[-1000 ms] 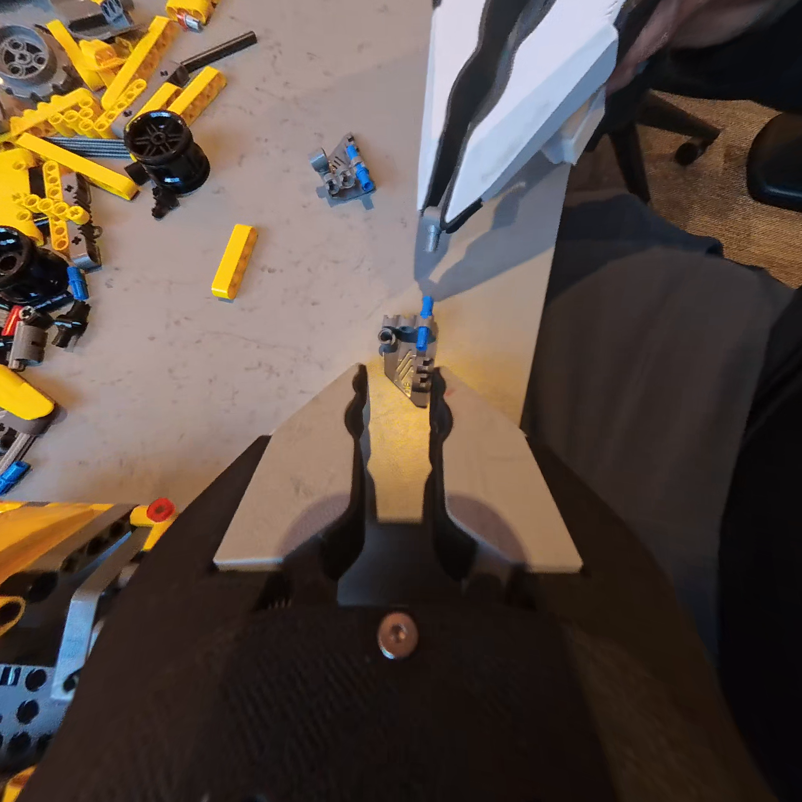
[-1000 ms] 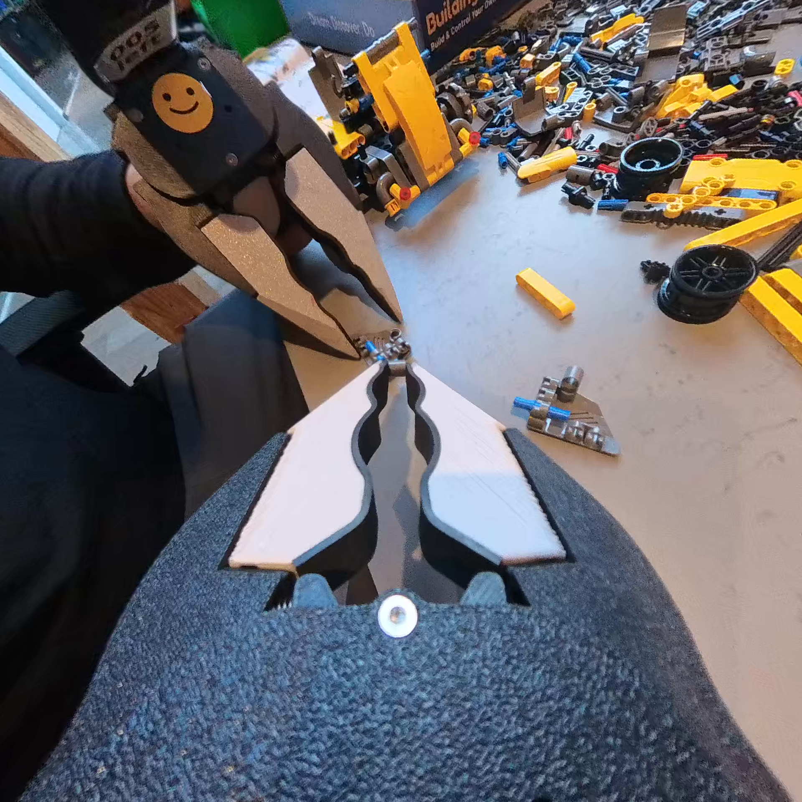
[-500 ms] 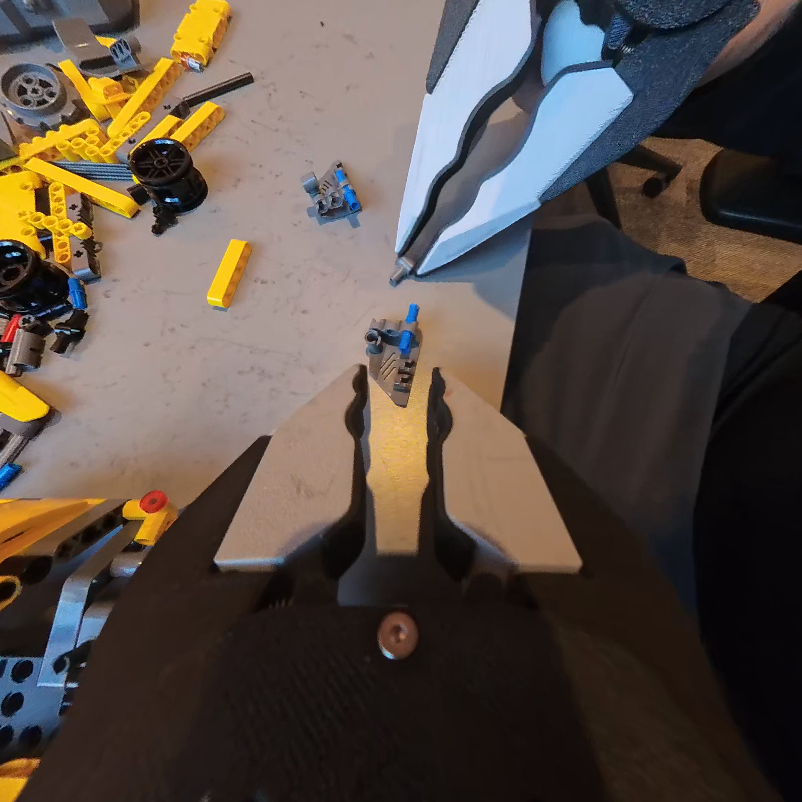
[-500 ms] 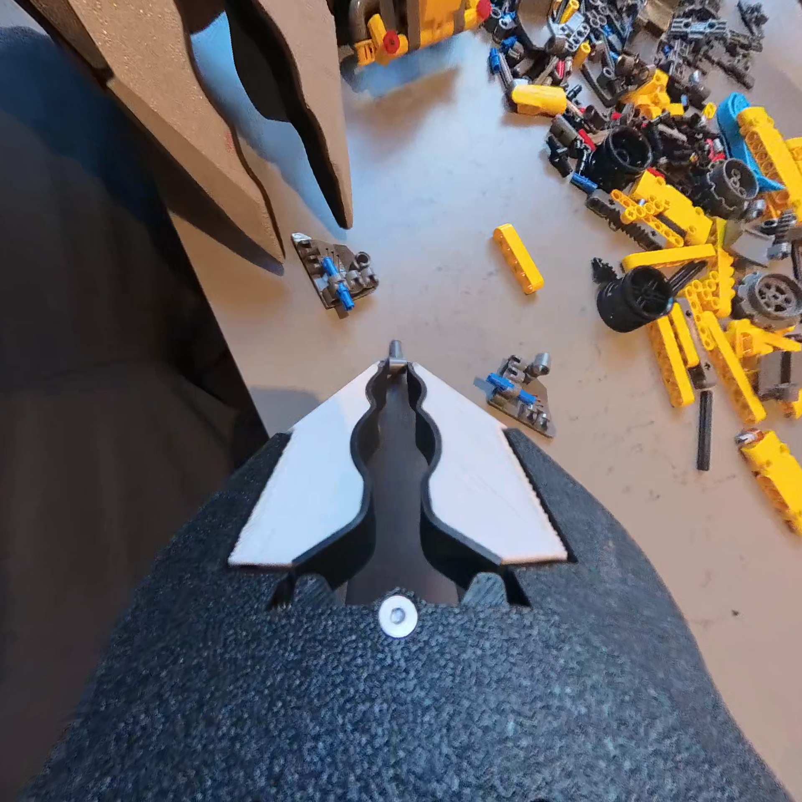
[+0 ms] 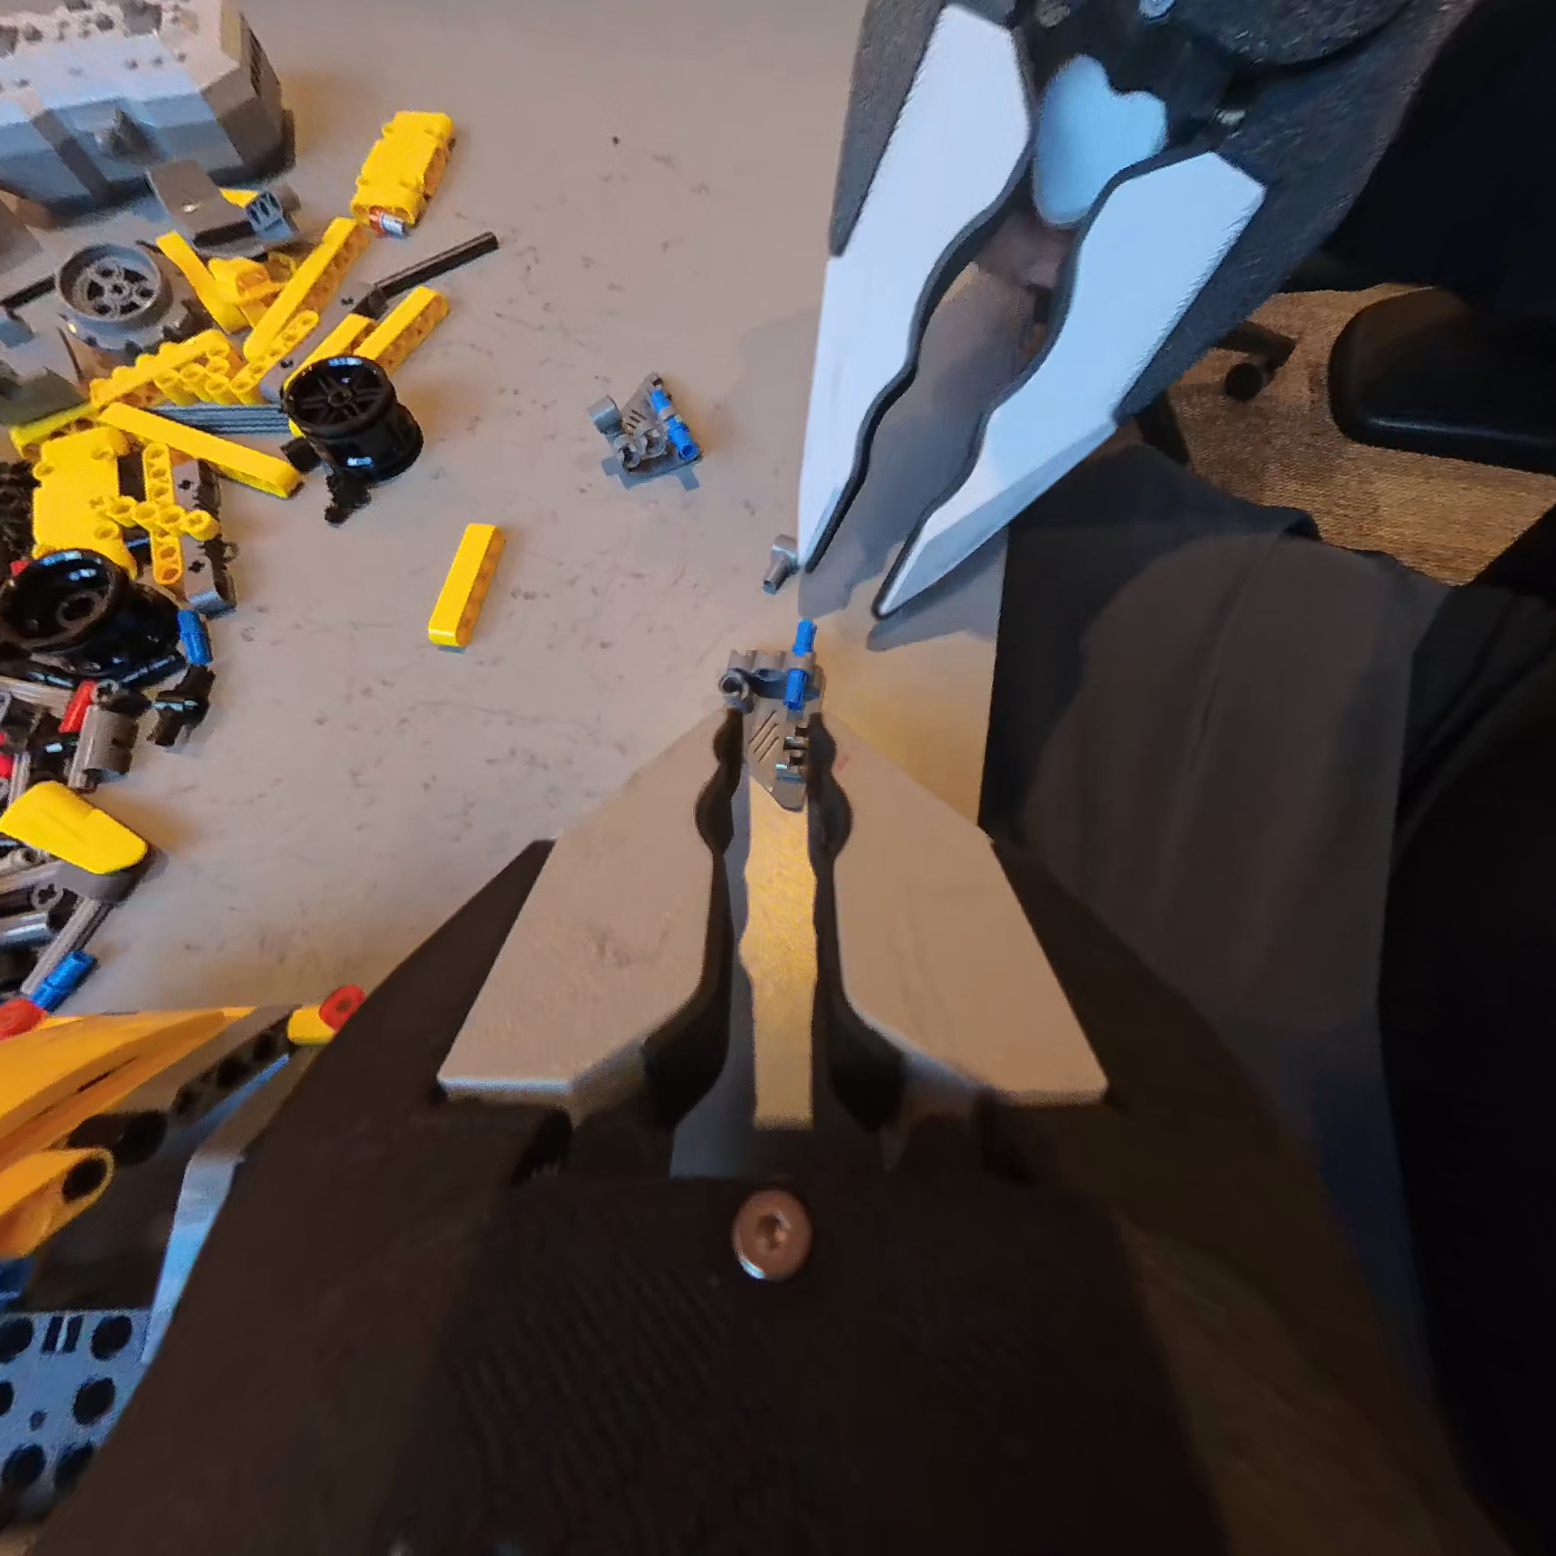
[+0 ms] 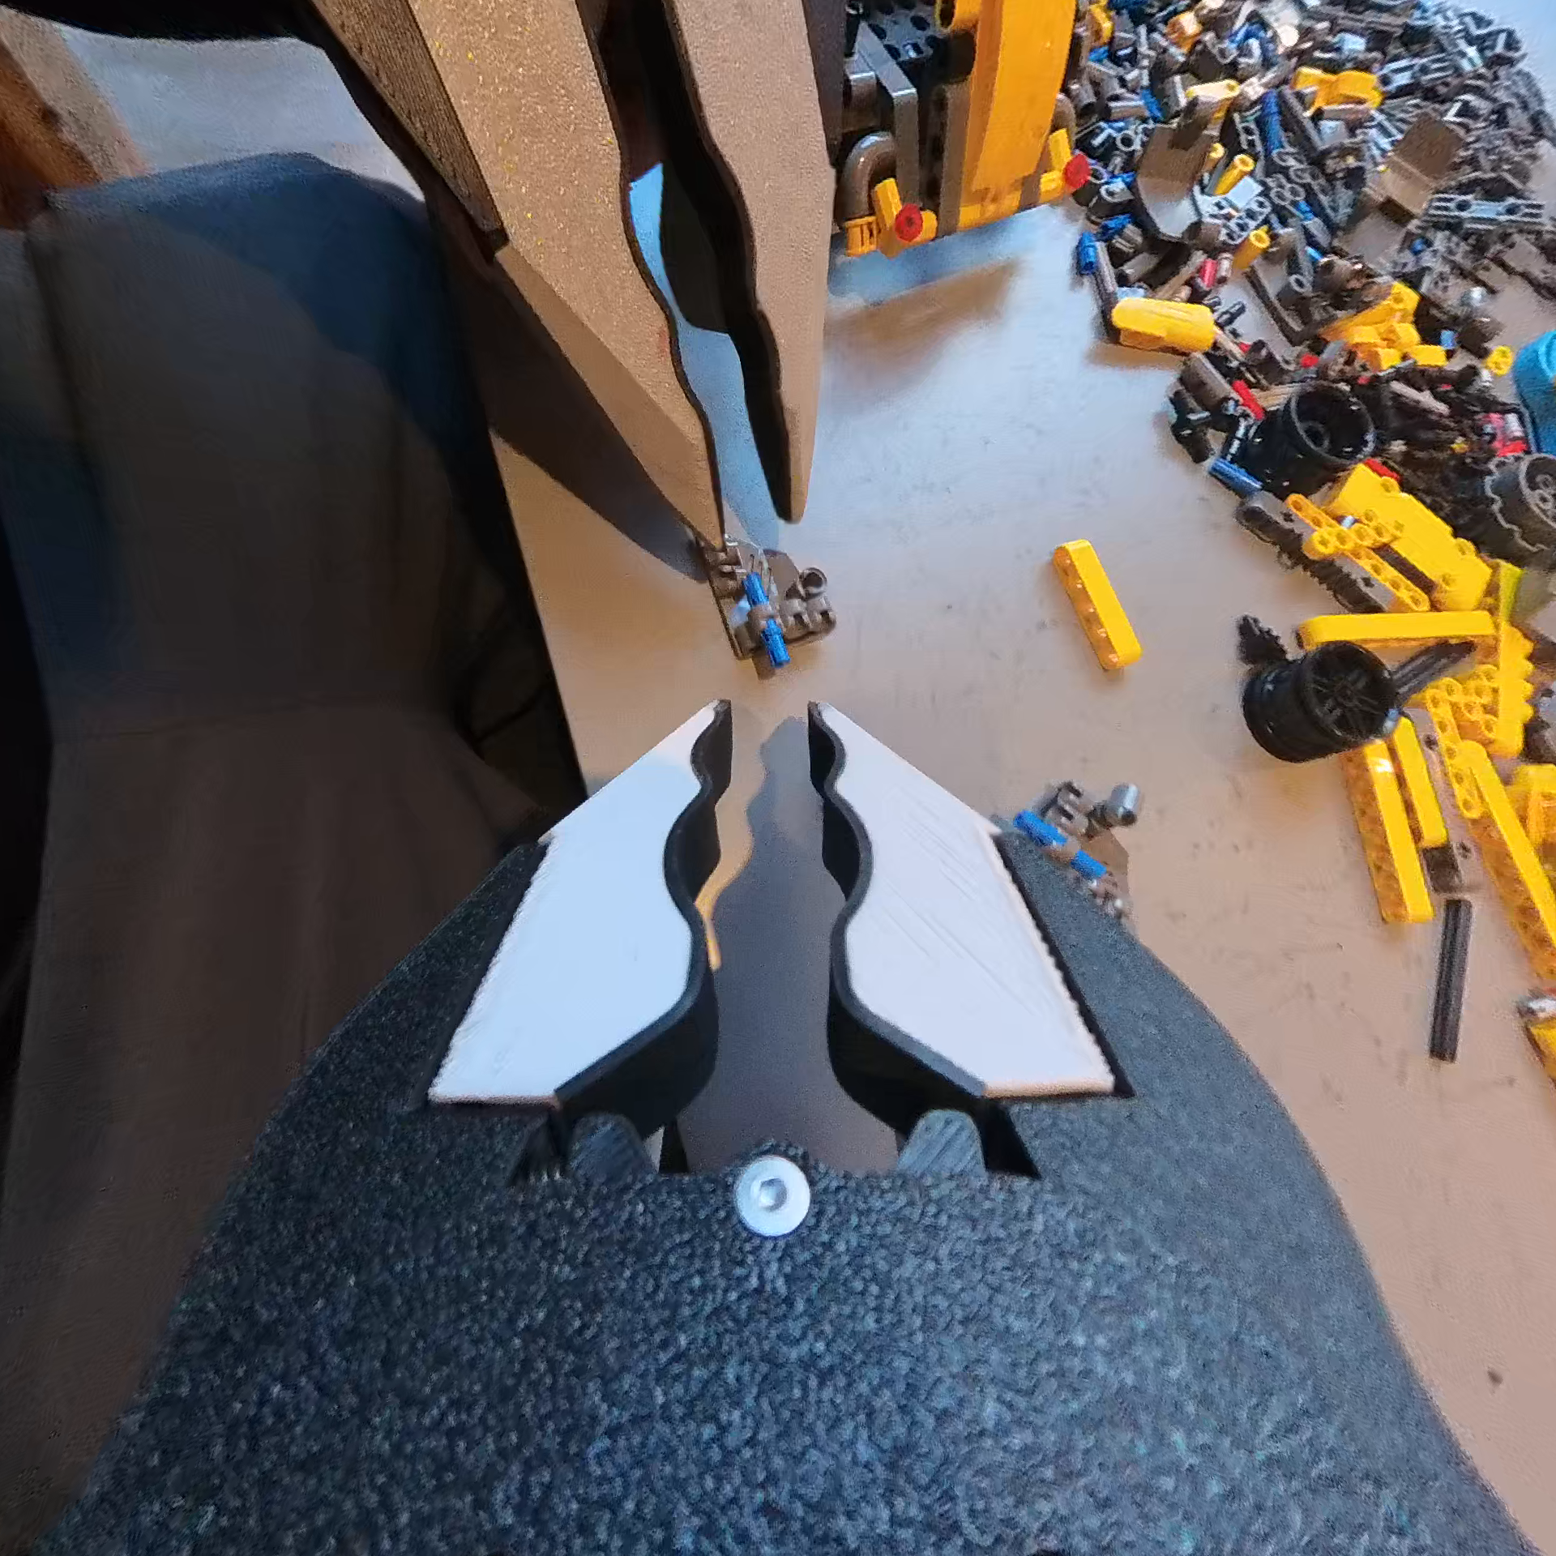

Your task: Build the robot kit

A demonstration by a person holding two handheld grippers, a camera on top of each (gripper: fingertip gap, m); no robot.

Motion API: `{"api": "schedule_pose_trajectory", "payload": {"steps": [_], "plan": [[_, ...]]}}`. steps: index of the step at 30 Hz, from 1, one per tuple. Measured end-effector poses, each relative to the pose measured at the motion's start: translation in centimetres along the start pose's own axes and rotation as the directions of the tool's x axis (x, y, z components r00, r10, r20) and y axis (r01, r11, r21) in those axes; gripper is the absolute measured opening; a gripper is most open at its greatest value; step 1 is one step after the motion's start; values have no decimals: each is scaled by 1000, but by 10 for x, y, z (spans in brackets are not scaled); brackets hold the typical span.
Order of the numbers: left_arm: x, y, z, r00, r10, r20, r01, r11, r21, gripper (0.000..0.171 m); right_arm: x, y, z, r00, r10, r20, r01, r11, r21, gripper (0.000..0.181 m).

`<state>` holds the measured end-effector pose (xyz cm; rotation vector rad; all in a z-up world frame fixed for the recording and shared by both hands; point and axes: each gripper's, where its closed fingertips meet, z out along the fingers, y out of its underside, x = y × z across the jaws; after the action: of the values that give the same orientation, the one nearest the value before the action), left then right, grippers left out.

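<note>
A small grey assembly with a blue pin lies near the table's edge; it also shows in the right wrist view. My left gripper is closed in on its narrow end, both fingers against its sides; in the right wrist view this gripper comes down from above. My right gripper is open and empty, just short of the assembly's blue-pin end; it also shows in the left wrist view. A tiny grey pin sits beside one white fingertip, free of the jaws.
A second grey assembly, a loose yellow beam and a black wheel lie nearby. A heap of parts and a yellow model lie beyond. A person's lap borders the table edge. The tips of one gripper are about 4 cm away from the tips of the other.
My right gripper drew back from the assembly with a small grey pin, then opened and let it go. My left gripper narrowed onto the assembly.
</note>
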<state>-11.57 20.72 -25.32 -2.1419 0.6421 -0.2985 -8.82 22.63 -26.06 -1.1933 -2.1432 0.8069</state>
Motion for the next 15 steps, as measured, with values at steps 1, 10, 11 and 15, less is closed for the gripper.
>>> {"api": "schedule_pose_trajectory", "payload": {"steps": [1,10,11,15], "plan": [[0,0,1,1000,13,-2,-13,1000,-2,12,0,-1,3,1000,-2,8,2,1000,-6,18],[-1,6,12,999,9,-43,-12,997,-75,33,3,-3,11,969,244,-39,-243,970,20,18],[1,10,13,999,6,-47,-11,995,-97,32,3,-2,10,963,264,-61,-263,965,20,20],[11,14,11,999,-28,-42,23,993,-119,27,-1,-5,2,933,350,-86,-346,936,62,21]]}}
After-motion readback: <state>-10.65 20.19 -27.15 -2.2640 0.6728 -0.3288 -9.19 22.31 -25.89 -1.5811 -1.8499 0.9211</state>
